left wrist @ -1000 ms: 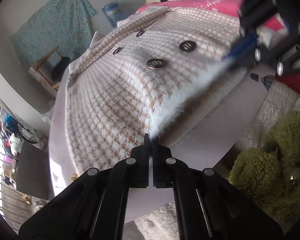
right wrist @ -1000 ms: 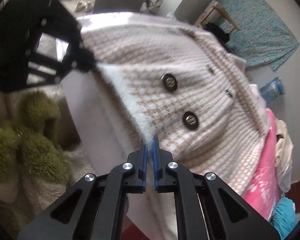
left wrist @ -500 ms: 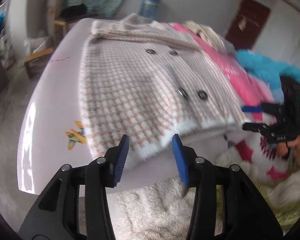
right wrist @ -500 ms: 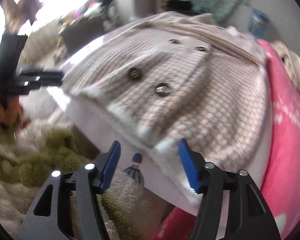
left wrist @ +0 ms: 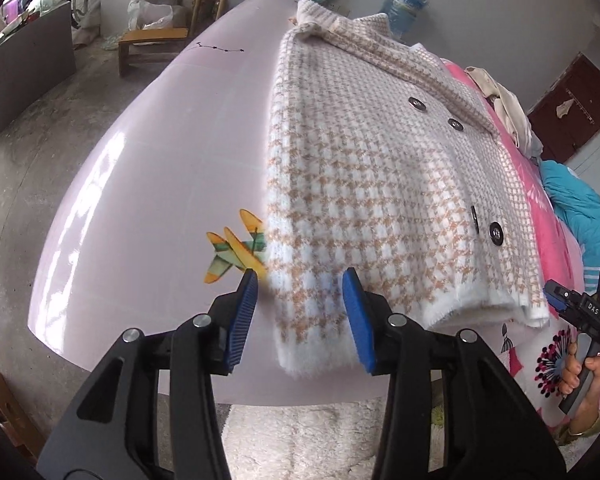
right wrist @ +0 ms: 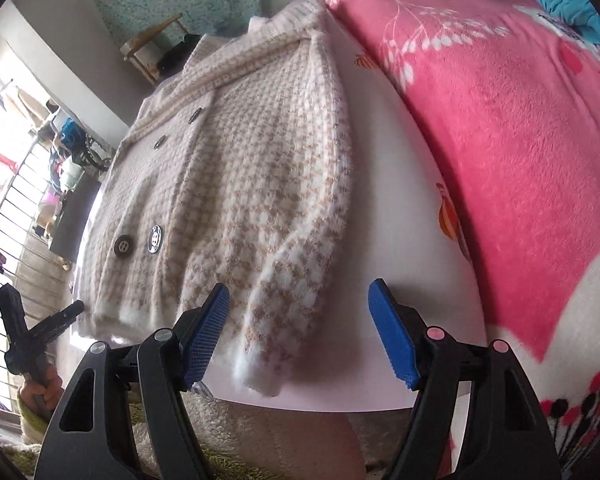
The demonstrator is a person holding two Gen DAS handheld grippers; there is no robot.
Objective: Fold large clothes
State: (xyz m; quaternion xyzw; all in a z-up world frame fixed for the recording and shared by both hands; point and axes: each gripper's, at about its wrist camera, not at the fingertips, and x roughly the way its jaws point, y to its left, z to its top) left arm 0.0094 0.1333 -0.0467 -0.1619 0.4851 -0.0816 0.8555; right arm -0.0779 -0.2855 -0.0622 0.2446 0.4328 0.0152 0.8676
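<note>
Both tools, left [left wrist: 300, 314] and right [right wrist: 298, 330], have released the coat [left wrist: 380, 184].

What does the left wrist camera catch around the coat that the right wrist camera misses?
Only the left wrist view shows the airplane picture printed on the lilac board beside the coat's sleeve, plus the dark door and the right gripper, open. Only the right wrist view shows the railing by the bright window and the left gripper. Both show the checked coat lying flat and buttoned, sleeves folded in, the pink blanket alongside, and each camera's own blue pads open over a sleeve cuff, holding nothing.
</note>
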